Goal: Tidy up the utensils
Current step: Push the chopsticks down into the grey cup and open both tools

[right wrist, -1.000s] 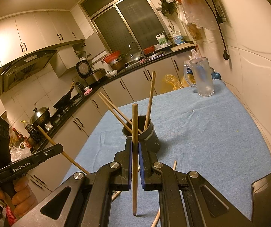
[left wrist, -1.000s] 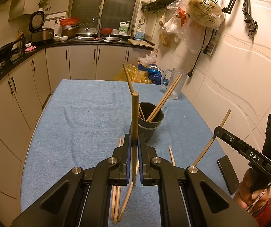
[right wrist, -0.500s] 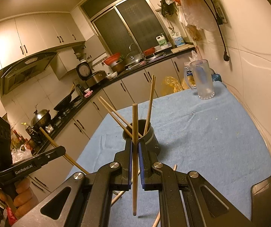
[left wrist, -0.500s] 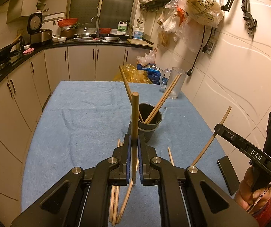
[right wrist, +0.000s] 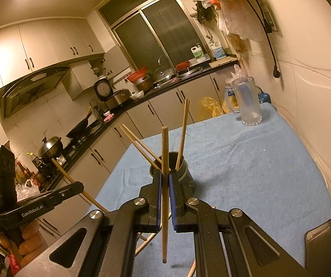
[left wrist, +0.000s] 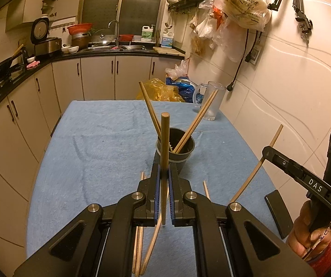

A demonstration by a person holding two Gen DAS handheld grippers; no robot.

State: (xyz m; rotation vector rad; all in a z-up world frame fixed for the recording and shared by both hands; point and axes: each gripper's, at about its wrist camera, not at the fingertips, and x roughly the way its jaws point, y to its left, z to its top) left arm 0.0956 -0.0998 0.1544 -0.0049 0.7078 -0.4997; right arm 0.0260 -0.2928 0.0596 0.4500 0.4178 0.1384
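A dark cup (left wrist: 181,155) stands mid-table on the blue cloth (left wrist: 96,152) and holds several wooden chopsticks (left wrist: 197,121). My left gripper (left wrist: 163,173) is shut on one upright chopstick (left wrist: 164,143), just in front of the cup. More chopsticks (left wrist: 139,244) lie loose on the cloth beneath it. My right gripper (right wrist: 164,176) is shut on another upright chopstick (right wrist: 164,152), close before the cup (right wrist: 185,172). Each gripper shows in the other's view: the right gripper (left wrist: 267,154) with its chopstick (left wrist: 255,173), and the left gripper (right wrist: 78,187) with its chopstick (right wrist: 62,172).
A glass mug (left wrist: 211,101) stands at the table's far right corner near the tiled wall. A dark phone (left wrist: 278,212) lies at the near right edge. Plastic bags (left wrist: 163,90) sit beyond the table. Cabinets and a counter (left wrist: 26,73) run along the left.
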